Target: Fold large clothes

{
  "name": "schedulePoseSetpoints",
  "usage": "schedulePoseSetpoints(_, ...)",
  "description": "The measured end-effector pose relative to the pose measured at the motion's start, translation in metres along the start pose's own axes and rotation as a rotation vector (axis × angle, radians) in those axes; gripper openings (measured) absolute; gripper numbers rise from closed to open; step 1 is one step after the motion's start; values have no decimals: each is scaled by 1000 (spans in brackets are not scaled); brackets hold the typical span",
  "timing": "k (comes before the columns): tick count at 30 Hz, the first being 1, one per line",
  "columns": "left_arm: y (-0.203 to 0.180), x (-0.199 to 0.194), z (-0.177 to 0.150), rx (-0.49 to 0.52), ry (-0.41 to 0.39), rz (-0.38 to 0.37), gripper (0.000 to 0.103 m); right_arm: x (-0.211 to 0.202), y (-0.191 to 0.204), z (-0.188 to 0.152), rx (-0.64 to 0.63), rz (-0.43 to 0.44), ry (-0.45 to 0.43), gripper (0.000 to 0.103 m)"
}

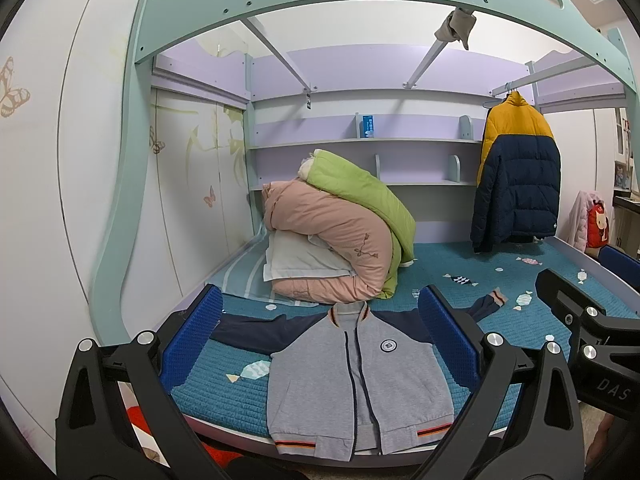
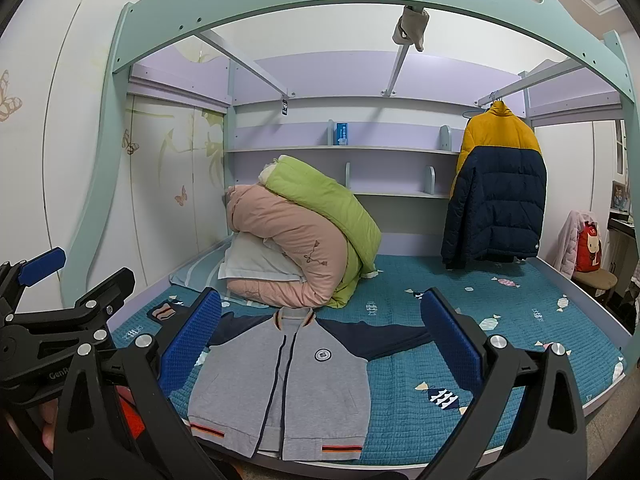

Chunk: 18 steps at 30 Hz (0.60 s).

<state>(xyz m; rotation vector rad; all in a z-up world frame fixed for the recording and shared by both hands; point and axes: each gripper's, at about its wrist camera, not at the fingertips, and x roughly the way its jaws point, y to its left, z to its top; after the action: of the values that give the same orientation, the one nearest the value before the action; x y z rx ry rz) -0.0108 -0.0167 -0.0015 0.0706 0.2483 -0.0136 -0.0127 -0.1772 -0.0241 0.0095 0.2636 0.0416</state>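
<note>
Jacket (image 1: 360,384) flat on bed (image 1: 224,396) — collar toward pillows, hem nearest; sleeves sideways

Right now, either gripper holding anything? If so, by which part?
Nothing held. Left gripper and right gripper are both open, above the grey jacket, which lies flat on the bed, untouched.

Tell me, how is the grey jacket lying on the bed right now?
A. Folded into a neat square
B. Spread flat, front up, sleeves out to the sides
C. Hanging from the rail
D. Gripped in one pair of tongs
B: the grey jacket lies flat on the bed, zip up, navy sleeves stretched sideways.
</note>
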Motion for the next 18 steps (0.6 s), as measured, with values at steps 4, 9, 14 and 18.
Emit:
schedulePoseSetpoints(4, -1, 0, 0, 1, -1, 1, 98, 0, 0, 0, 0, 0, 1, 96)
schedulePoseSetpoints(9, 0, 0, 0, 2, 1, 1, 98, 0, 0, 0, 0, 0, 1, 96)
schedulePoseSetpoints(14, 0, 0, 0, 1, 1, -1, 98, 0, 0, 0, 2, -1, 1, 96)
schedulePoseSetpoints(18, -1, 0, 0, 2, 1, -1, 98, 0, 0, 0, 2, 1, 1, 96)
